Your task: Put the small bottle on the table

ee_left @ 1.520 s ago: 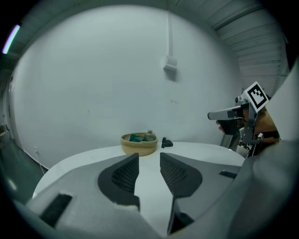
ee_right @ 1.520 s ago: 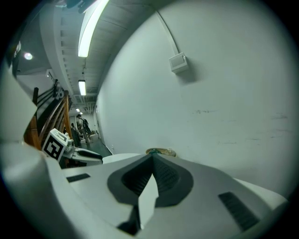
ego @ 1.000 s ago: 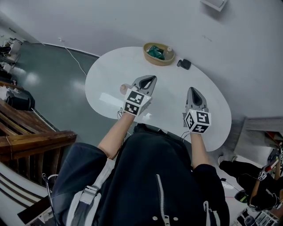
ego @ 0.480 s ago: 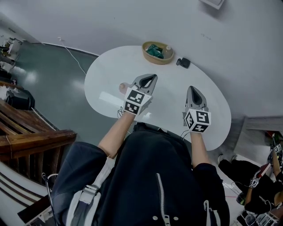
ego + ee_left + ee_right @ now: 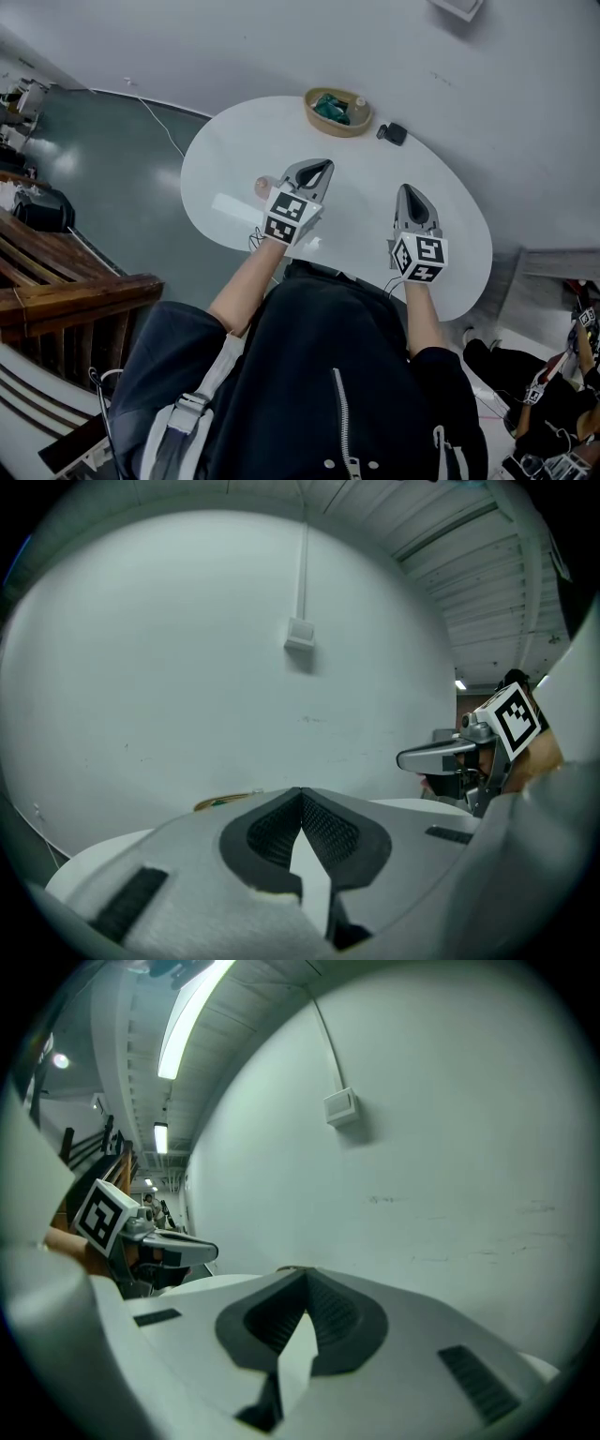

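A woven basket (image 5: pixel 338 113) stands at the far edge of the white oval table (image 5: pixel 234 150), holding green items and a small pale bottle (image 5: pixel 357 106). My left gripper (image 5: pixel 322 167) hovers over the table's middle, shut and empty, its jaws pointing toward the basket. A small pinkish round object (image 5: pixel 262 187) sits on the table just to its left; I cannot tell what it is. My right gripper (image 5: pixel 408 191) hangs shut and empty over the right half. The left gripper view shows shut jaws, the left gripper (image 5: pixel 300 795), with the basket rim (image 5: pixel 225 802) beyond. In the right gripper view the right gripper (image 5: pixel 305 1276) is shut too.
A small black object (image 5: pixel 392 134) lies to the right of the basket. A plain wall runs close behind the table. Wooden furniture (image 5: pixel 56 291) and a dark bag (image 5: pixel 42 214) are on the floor at the left, and clutter lies at the lower right.
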Available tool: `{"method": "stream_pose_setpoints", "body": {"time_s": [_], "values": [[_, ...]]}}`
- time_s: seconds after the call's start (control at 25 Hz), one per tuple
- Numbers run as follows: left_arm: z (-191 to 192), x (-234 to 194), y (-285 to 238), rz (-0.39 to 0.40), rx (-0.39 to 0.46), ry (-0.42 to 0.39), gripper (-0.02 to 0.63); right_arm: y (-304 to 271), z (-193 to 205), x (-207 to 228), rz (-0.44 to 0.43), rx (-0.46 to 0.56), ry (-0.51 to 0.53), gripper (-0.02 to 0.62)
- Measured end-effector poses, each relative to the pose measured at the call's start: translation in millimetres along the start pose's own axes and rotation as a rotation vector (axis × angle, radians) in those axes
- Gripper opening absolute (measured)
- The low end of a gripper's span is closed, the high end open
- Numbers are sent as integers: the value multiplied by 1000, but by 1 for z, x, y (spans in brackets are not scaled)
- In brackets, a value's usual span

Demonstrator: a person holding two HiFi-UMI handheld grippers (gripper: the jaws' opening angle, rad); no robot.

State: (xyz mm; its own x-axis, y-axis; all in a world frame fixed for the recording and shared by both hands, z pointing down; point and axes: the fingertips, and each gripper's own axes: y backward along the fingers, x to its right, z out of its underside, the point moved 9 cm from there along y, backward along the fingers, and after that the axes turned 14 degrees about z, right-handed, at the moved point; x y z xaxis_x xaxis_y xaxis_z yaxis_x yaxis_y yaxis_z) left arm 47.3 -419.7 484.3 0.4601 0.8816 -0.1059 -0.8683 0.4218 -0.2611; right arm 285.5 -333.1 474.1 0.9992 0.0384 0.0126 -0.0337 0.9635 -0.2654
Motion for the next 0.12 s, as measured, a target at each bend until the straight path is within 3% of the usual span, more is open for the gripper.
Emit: {"method": "stream_pose_setpoints", "body": {"time_s": [0.12], "values": [[2,-4,-1,-1,-4,4,2,-4,0,-1,-6,-1,5,2]]}}
